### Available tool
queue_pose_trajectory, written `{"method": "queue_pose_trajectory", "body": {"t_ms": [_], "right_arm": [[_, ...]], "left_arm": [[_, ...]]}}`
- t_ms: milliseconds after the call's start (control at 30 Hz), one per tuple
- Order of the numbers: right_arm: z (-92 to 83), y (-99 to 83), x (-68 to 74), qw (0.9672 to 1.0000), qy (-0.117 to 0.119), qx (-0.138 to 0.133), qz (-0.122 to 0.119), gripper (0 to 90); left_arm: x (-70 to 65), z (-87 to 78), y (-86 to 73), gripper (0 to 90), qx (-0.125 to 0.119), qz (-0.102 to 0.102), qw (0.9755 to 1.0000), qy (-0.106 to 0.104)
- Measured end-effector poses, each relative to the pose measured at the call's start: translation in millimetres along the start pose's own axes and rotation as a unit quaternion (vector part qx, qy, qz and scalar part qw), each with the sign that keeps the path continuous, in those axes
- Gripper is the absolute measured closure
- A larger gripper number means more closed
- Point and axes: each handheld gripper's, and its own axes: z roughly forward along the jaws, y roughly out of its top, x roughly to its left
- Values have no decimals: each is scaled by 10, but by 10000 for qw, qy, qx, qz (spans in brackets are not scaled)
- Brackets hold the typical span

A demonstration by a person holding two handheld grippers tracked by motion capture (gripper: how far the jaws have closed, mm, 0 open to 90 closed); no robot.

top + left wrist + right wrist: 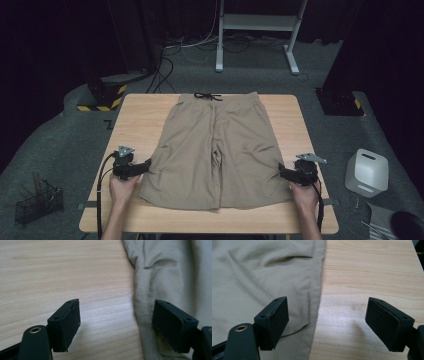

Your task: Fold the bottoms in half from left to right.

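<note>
Shorts (215, 150) of tan cloth lie spread flat on the wooden tabletop (135, 112), and every place below is given from them. Their waistband, with a dark drawstring (207, 96) tied at its middle, points to the far edge of the tabletop; the two legs point toward the person. Bare wood shows on both sides of the shorts and along the near edge below the hems.

A white boxy container (367, 172) stands on the grey floor well off to the right of the shorts, and a small black wire basket (39, 202) sits on the floor well off to their left.

At the outer seam of the left leg, the left tool (144, 165) is held level, its jaws wide apart with nothing between the pads; in the left gripper view (116, 320) one jaw is over the cloth edge and the other over bare wood. At the outer seam of the right leg, the right tool (282, 171) likewise stands wide open and grips nothing; in the right gripper view (327, 322) the seam runs between the jaws.
</note>
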Motion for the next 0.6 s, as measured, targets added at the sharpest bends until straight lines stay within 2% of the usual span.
{"method": "queue_pose_trajectory", "body": {"t_ms": [233,433,533,600], "right_arm": [[23,-9,31,9997,226,-63,121,202],[0,19,47,9993,284,-237,33,242],[-3,25,56,9992,307,-244,11,242],[-11,49,94,9993,256,-229,-176,249]], "left_arm": [[-17,-43,60,248,-4,-24,9999,-134],[-87,-46,128,272,-88,122,9995,-285],[-97,-42,134,304,-127,93,9993,-350],[-93,-52,139,310,-222,43,9985,-498]]}}
